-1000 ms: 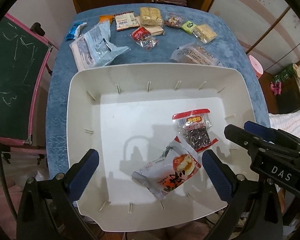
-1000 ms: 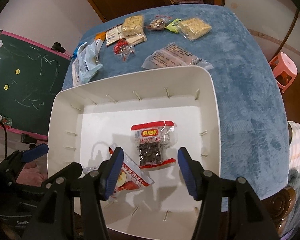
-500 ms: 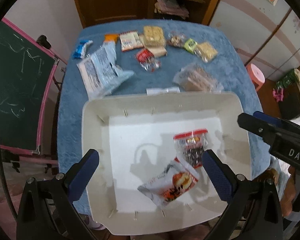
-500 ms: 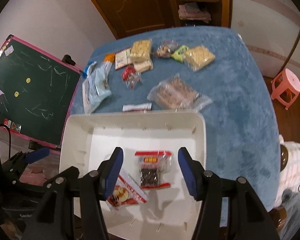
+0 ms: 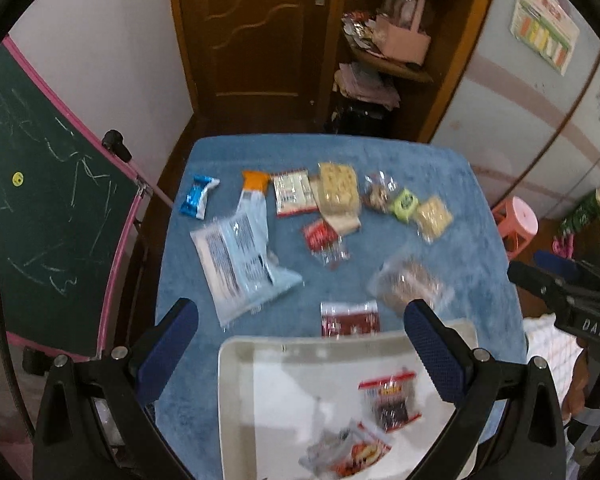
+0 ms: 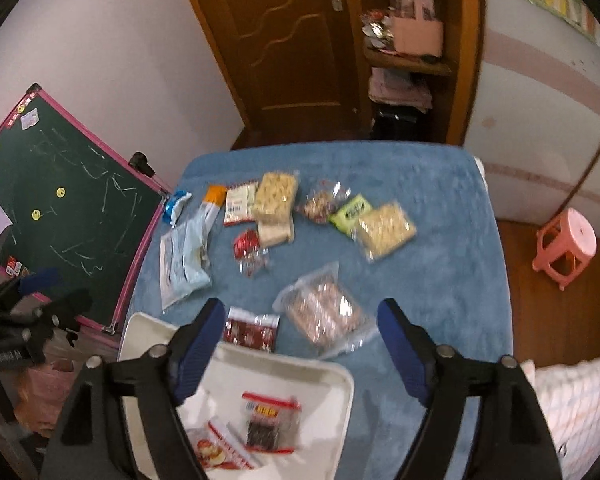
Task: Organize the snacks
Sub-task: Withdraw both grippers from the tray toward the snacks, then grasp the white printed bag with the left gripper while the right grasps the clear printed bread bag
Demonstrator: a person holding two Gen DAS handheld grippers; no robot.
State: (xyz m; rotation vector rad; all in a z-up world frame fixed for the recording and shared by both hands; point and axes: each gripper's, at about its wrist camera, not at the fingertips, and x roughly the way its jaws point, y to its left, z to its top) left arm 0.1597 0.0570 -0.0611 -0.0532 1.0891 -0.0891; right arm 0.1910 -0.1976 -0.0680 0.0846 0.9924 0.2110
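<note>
Currently: both grippers empty, raised above the table, between picks.

Left gripper (image 5: pixel 300 344) and right gripper (image 6: pixel 300 340) each stand with jaws spread wide and nothing between the pads, a posture that suits selecting the next packet. White bin (image 5: pixel 236 400) sits at the near edge of the blue tablecloth (image 5: pixel 440 184), within short reach of both tools, and already contains 2 packets: a red-topped dark snack (image 5: pixel 392 404) and a printed pastry pack (image 5: pixel 348 454). Remaining snacks lie loose on the cloth beyond the bin; a dark red packet (image 6: pixel 252 330) lies just beside the bin's far rim, and a clear wafer bag (image 6: pixel 324 314) lies near it, framed between the right gripper's fingers, probably the easiest next target.
</note>
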